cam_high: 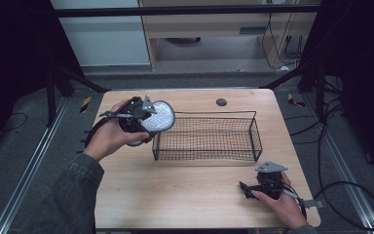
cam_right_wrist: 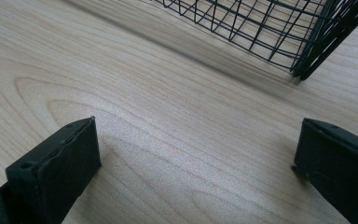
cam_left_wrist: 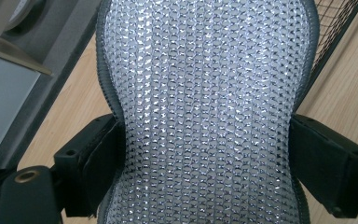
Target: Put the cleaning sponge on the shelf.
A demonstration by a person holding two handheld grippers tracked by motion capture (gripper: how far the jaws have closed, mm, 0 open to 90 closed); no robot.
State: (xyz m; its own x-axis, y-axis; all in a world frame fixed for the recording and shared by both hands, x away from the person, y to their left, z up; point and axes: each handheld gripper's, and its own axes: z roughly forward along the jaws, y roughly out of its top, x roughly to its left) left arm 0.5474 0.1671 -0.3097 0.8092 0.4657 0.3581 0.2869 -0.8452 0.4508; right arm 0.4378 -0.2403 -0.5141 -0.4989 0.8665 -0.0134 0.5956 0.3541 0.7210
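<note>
- Left gripper (cam_high: 143, 119), at the table's (cam_high: 185, 195) 10 o'clock, is clenched on a silver mesh-covered pad (cam_left_wrist: 205, 112); both jaws press its narrow waist.
- The pad is held off the tabletop, just beside the wire basket's (cam_high: 255, 134) left end.
- Pad: glittering silver weave, dark grey bound edge, hourglass outline.
- Right gripper (cam_high: 265, 187) sits at 4 o'clock, jaws released and wide, nothing between them.
- The basket runs across the centre; bare wood lies at 6 o'clock.
</note>
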